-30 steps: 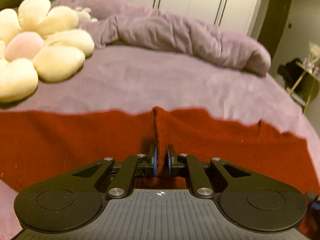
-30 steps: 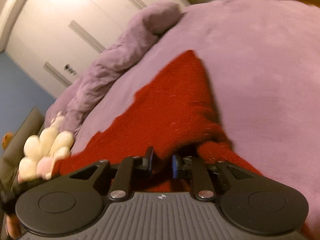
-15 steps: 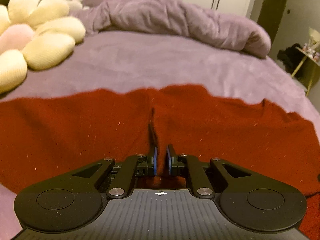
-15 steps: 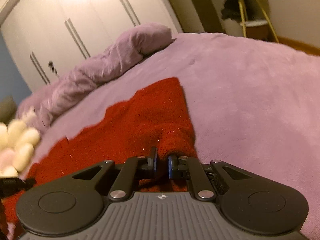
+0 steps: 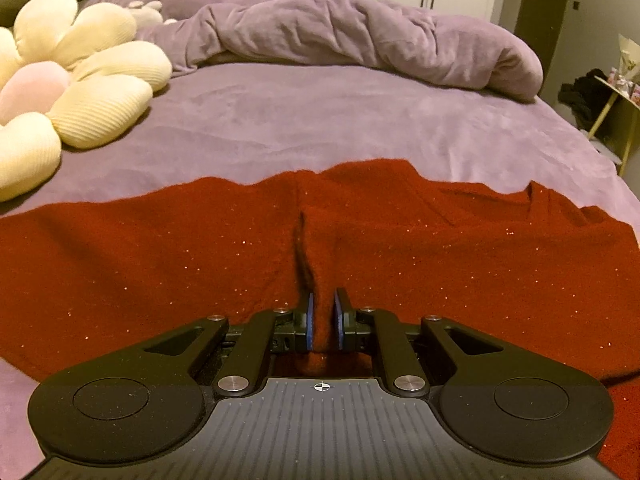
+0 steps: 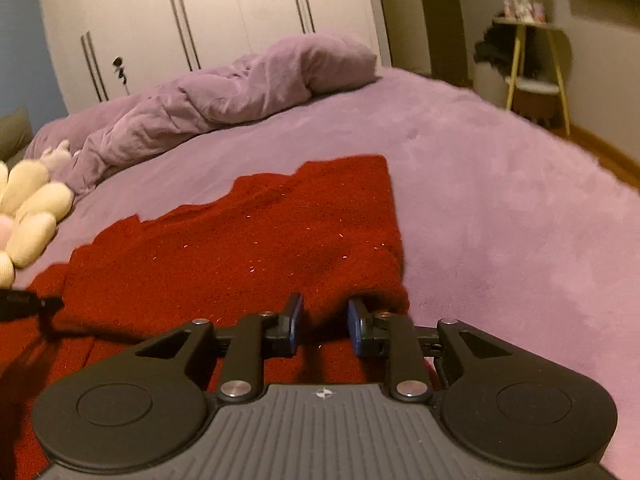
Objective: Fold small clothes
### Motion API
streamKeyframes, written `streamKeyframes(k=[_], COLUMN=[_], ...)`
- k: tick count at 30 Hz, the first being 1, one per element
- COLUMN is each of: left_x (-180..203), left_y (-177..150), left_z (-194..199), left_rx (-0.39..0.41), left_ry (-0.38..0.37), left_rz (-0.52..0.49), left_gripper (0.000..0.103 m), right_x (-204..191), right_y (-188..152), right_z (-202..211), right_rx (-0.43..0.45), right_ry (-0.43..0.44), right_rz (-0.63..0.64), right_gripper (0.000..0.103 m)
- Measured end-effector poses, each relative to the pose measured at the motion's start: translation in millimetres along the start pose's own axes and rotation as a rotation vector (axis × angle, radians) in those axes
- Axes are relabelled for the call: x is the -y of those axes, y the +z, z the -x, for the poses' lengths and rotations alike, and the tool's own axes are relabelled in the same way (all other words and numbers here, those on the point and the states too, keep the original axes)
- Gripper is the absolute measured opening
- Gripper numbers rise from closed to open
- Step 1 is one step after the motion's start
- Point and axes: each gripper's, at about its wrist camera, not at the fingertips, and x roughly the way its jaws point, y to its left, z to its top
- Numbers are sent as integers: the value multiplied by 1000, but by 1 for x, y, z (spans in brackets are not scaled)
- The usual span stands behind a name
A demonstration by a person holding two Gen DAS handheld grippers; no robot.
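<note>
1. Red knit garment (image 5: pixel 200 264), flecked with glitter, lies spread flat across the purple bed (image 5: pixel 320 120), reaching out ahead of both sets of jaws.
2. Left gripper (image 5: pixel 322 322): its jaws are nearly closed, pinching a raised ridge of the red fabric between the blue pads; the ridge runs on straight ahead from the tips.
3. Right gripper (image 6: pixel 323 322): its jaws are opening, with a fold of the garment's edge between them; the pads stand apart from the cloth, not pressing it.
4. Just to the right of the right jaws the garment's side edge ends and bare bed begins.
5. Far beyond both jaws a rumpled purple duvet (image 5: pixel 360 36) lies heaped across the bed.
6. Ahead and to the left of the left jaws sits a cream flower-shaped cushion (image 5: pixel 80 92) with a pink middle.
</note>
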Motion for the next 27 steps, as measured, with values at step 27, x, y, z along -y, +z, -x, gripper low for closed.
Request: streamKeyframes(k=[27], left_x=[-16], left_y=[-3], left_z=[3], left_rx=[3], left_ry=[-3], left_rz=[28], left_gripper=[12], right_x=[-34], right_y=[-6], right_z=[-36], right_rx=[-52], right_ry=[-6], right_rz=[181], right_gripper=[9])
